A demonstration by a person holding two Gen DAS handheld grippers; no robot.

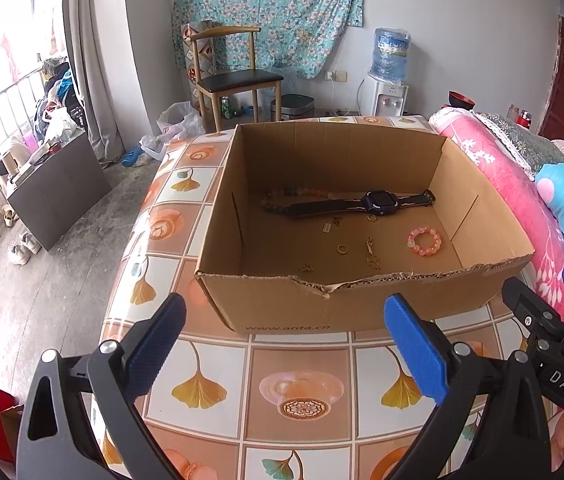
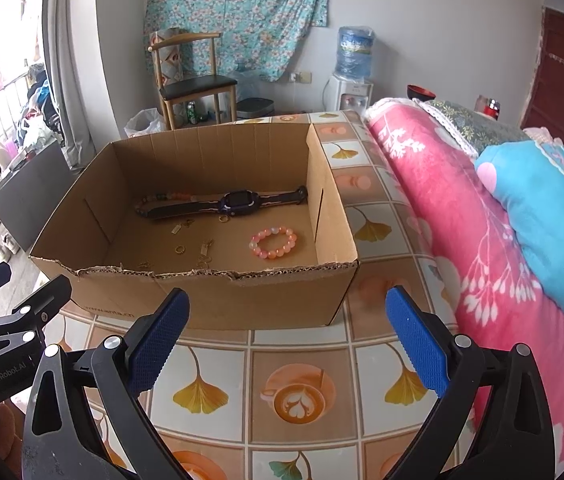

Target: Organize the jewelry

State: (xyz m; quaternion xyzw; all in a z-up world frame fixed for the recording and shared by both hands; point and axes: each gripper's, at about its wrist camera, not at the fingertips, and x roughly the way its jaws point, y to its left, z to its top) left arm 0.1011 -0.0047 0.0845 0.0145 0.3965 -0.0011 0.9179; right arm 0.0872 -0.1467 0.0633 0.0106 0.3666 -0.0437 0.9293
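Observation:
An open cardboard box [image 1: 282, 308] [image 2: 218, 300] stands on the tiled table. Inside lie a dark blue watch [image 1: 380, 201] [image 2: 238, 201], a pink bead bracelet [image 1: 425, 241] [image 2: 272, 243], a multicolour bead string [image 1: 282, 196] [image 2: 150, 201], and several small gold rings and charms [image 1: 342, 249] [image 2: 180, 249]. My left gripper [image 1: 282, 346] is open and empty, in front of the box's near wall. My right gripper [image 2: 286, 340] is open and empty, also in front of the box. Each gripper shows at the edge of the other's view.
The table [image 1: 298, 392] [image 2: 298, 396] has a patterned tile cloth. A pink floral quilt [image 2: 462, 240] and a blue pillow [image 2: 554, 208] lie to the right. A chair [image 1: 234, 76], a water dispenser [image 1: 388, 80] and a dark cabinet [image 1: 50, 188] stand behind.

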